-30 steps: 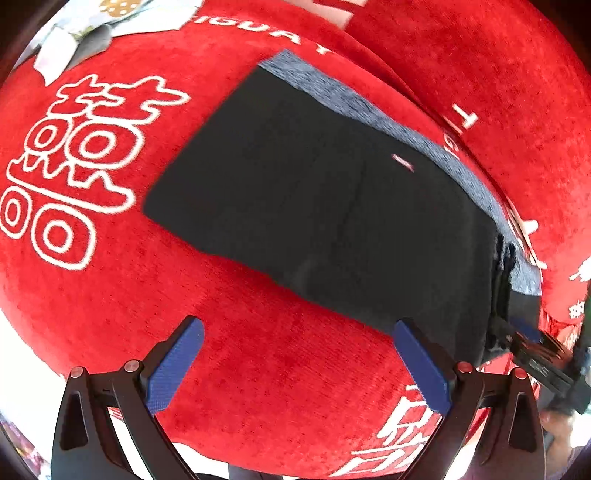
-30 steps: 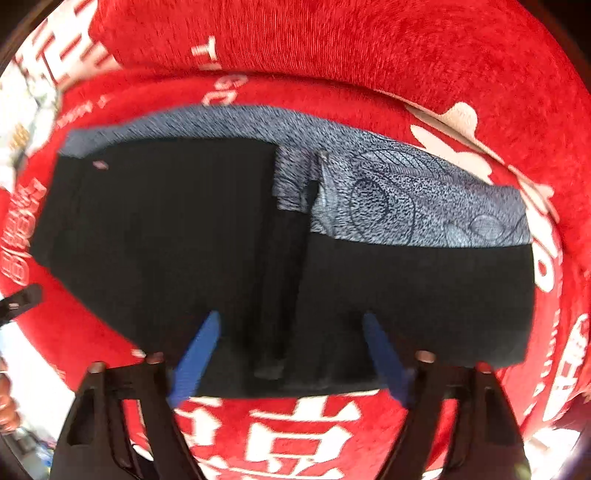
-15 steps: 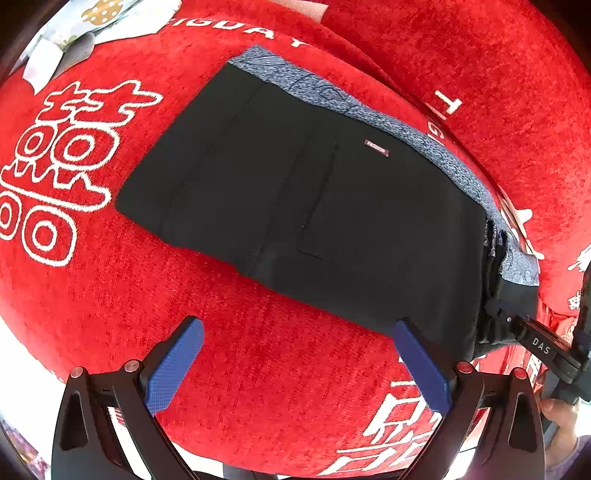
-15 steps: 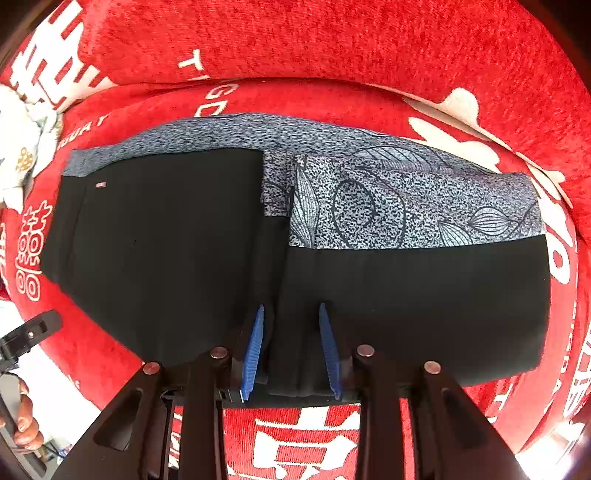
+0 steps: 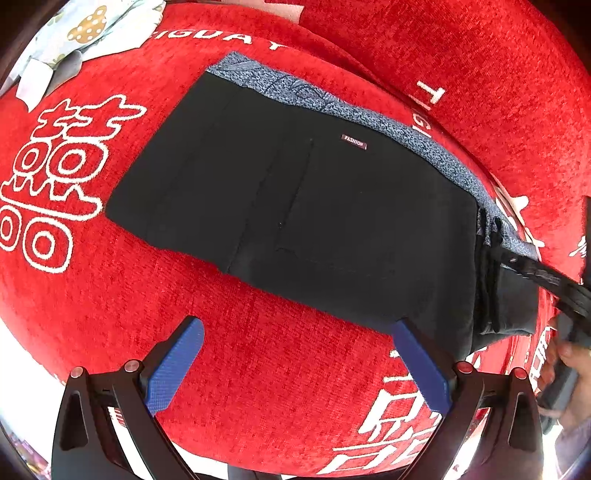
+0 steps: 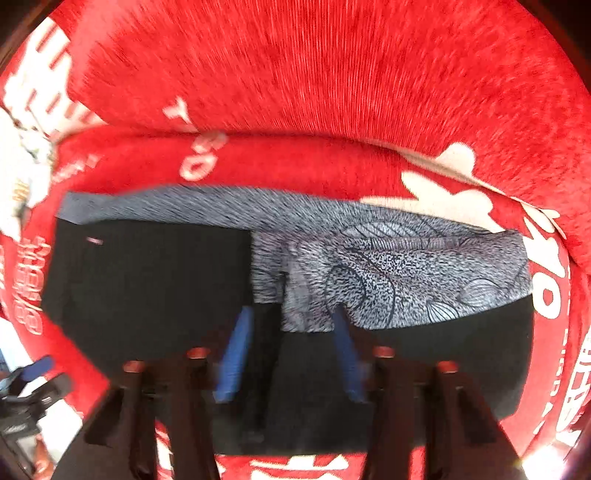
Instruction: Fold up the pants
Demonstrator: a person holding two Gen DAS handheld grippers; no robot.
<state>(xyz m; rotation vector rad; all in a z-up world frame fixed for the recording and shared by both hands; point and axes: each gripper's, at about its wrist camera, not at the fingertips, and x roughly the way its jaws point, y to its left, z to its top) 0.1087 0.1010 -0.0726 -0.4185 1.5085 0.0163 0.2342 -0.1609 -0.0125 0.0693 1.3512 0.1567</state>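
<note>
Black pants point(image 5: 314, 206) with a grey patterned band point(image 5: 369, 118) and a small FASHION label lie flat on a red velvet sofa seat point(image 5: 258, 369). My left gripper point(image 5: 299, 365) is open and empty, just short of the pants' near edge. In the blurred right wrist view the pants point(image 6: 147, 288) spread across the seat, with the patterned band point(image 6: 406, 273) behind. My right gripper point(image 6: 291, 354) is over the pants' bunched middle fold, its blue fingers point(image 6: 236, 354) partly apart with the fold between them. It also shows at the right of the left wrist view point(image 5: 546, 277).
The sofa backrest point(image 6: 332, 74) rises behind the seat. A pale patterned cloth point(image 5: 85, 33) lies at the far left of the seat. White characters point(image 5: 55, 166) are printed on the red cover. The seat's front edge runs below both grippers.
My right gripper closed on the pants' middle fold half a second ago and has since opened somewhat and moved forward over the pants. The left gripper stayed open and edged closer.
</note>
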